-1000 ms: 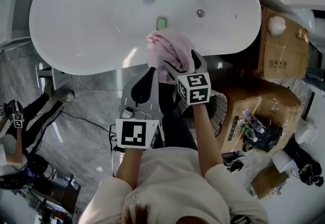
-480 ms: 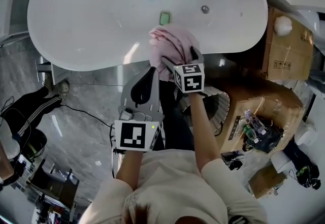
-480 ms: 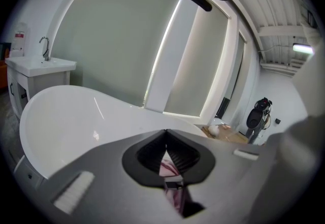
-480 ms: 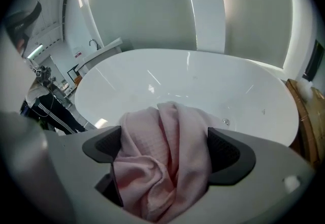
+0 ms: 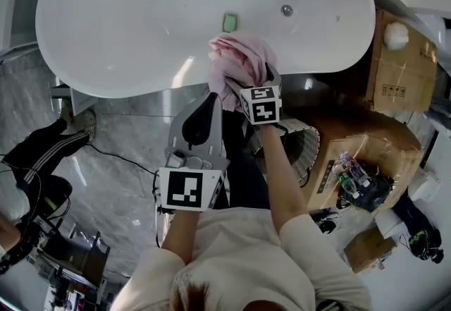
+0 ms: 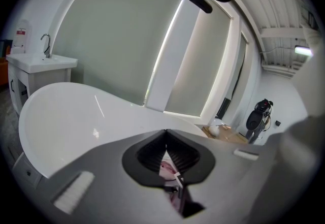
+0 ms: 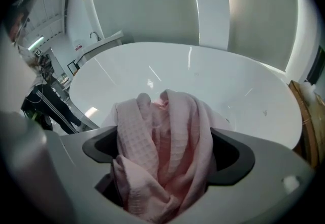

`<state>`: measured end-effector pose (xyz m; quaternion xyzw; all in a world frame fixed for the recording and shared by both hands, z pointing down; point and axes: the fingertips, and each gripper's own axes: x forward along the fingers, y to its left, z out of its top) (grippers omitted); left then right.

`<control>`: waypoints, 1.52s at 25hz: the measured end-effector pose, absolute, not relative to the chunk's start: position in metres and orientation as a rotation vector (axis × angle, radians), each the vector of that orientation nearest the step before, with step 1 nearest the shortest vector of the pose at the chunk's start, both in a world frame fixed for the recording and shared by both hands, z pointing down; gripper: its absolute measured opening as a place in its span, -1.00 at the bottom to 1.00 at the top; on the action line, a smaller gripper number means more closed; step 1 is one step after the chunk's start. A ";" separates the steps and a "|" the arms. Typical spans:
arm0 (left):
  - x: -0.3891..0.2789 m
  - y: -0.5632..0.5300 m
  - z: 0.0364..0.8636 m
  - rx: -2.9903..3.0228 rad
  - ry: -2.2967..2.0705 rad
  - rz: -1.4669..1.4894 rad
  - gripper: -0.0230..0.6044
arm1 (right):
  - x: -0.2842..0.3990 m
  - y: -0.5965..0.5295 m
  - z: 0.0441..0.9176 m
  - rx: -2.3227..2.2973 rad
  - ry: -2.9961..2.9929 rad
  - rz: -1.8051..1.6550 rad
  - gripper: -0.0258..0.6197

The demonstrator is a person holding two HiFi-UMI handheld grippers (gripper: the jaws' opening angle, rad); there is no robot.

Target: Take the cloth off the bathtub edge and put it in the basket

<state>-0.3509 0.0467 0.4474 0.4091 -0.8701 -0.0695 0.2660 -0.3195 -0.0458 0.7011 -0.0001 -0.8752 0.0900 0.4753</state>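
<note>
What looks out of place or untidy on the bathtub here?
The pink cloth lies crumpled in a heap on the near rim of the white bathtub, neither folded nor hung flat. Nothing looks spilled or broken.

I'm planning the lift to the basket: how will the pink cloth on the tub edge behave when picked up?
Probably floppy: the pink cloth lies bunched in soft folds on the bathtub rim, so loose ends would likely dangle. Its waffle weave looks grippy rather than slippery. The right gripper has just been opening its jaws, with the cloth between them.
</note>
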 end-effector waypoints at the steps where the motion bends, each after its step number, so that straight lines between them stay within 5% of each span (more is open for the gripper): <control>1: -0.351 0.048 0.449 1.111 -2.353 -0.171 -0.78 | -0.320 -0.046 0.702 -0.004 -2.139 0.217 0.62; 11: -0.353 0.048 0.449 1.120 -2.350 -0.172 -0.78 | -0.317 -0.046 0.698 -0.058 -2.104 0.191 0.43; 23: -0.355 0.049 0.440 1.171 -2.375 -0.123 -0.78 | -0.309 -0.036 0.670 -0.068 -2.121 0.171 -0.32; 38: -0.358 0.055 0.421 1.179 -2.415 -0.141 -0.78 | -0.300 -0.047 0.601 0.038 -2.282 0.211 -0.39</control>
